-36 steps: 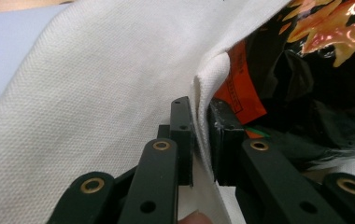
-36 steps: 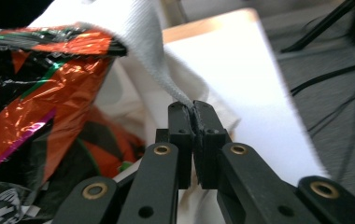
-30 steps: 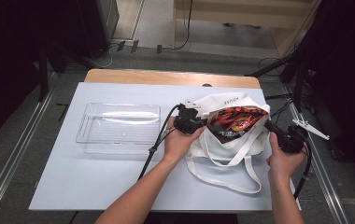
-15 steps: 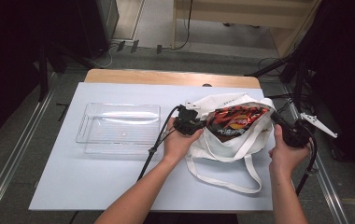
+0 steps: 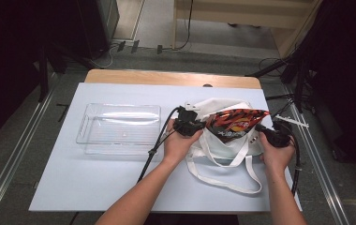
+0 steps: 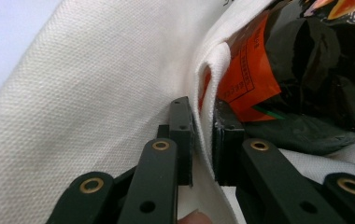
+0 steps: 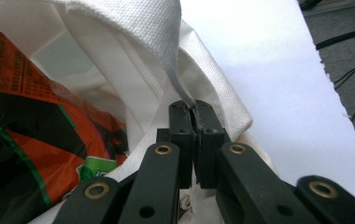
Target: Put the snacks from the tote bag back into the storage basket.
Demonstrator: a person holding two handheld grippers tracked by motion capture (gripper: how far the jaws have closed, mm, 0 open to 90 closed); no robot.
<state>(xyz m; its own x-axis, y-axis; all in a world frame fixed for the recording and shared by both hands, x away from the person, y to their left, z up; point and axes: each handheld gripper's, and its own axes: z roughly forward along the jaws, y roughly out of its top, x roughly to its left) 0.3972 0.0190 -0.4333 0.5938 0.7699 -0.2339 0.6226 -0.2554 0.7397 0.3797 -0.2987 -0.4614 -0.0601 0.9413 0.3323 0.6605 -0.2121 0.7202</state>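
Observation:
A white canvas tote bag [image 5: 223, 140] lies on the table's right half with its mouth held apart. A red, orange and black snack packet [image 5: 234, 124] sticks out of it. My left gripper [image 5: 196, 127] is shut on the bag's left rim; in the left gripper view [image 6: 203, 140] the folded white cloth [image 6: 119, 93] sits pinched between the pads, with the packet [image 6: 278, 70] just inside. My right gripper [image 5: 269, 136] is shut on the bag's right rim; the right gripper view [image 7: 195, 119] has a thin cloth edge [image 7: 166, 51] clamped, the packet [image 7: 31, 140] at left.
A clear plastic tray [image 5: 120, 129] stands empty left of the bag. The bag's long handles [image 5: 227, 180] loop toward the front edge. A white sheet covers the table [image 5: 96, 187]. Cables trail from both grippers; dark stands rise beyond the right edge.
My right gripper has swung out to the right and come back down beside the bag's right rim. The bag's mouth is now held wider. The left gripper has stayed put.

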